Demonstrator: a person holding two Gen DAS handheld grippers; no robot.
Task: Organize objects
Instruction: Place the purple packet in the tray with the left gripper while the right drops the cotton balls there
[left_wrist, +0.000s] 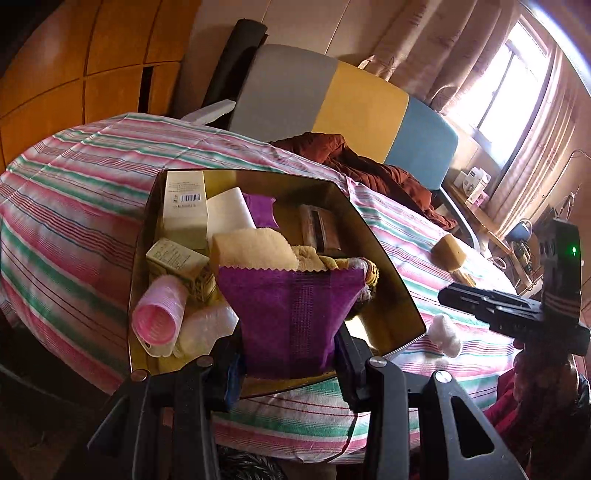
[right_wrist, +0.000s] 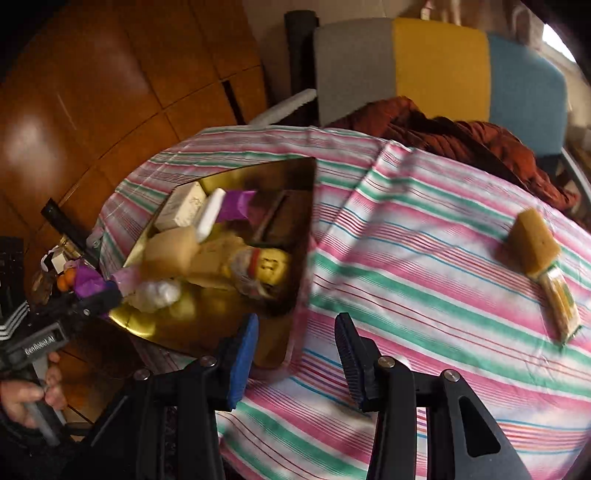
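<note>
A round desk (right_wrist: 424, 236) covered in a pink, green and white striped cloth fills most of both views. Behind it stands a chair (left_wrist: 325, 99) with a grey, yellow and blue back and a rust-red quilted jacket (left_wrist: 373, 166) draped over its seat. Orange wooden cabinet doors (left_wrist: 74, 66) line the wall to one side; curtains (left_wrist: 424, 48) and a bright window (left_wrist: 517, 74) are on the other.

A shiny gold tray (left_wrist: 384, 266) sits on the desk, crowded with things: a cream box with a barcode (left_wrist: 184, 203), a smaller printed box (left_wrist: 177, 258), a pink hair roller (left_wrist: 159, 314), a white block (left_wrist: 231, 214), a pale yellow sponge (left_wrist: 255, 247) and a dark brown bar (left_wrist: 321, 229).

The left claw (left_wrist: 288, 365) is closed on a purple cloth (left_wrist: 291, 314), held over the near edge of the tray and hiding part of its contents.

The right claw (right_wrist: 297, 358) is spread wide and holds nothing, hovering above the striped cloth just beside the tray.

Well apart from the tray, a brown sponge (right_wrist: 535, 240) lies on the desk, touching a packet with a green edge (right_wrist: 561, 306). A white fluffy ball (left_wrist: 447, 332) rests near the tray's corner
</note>
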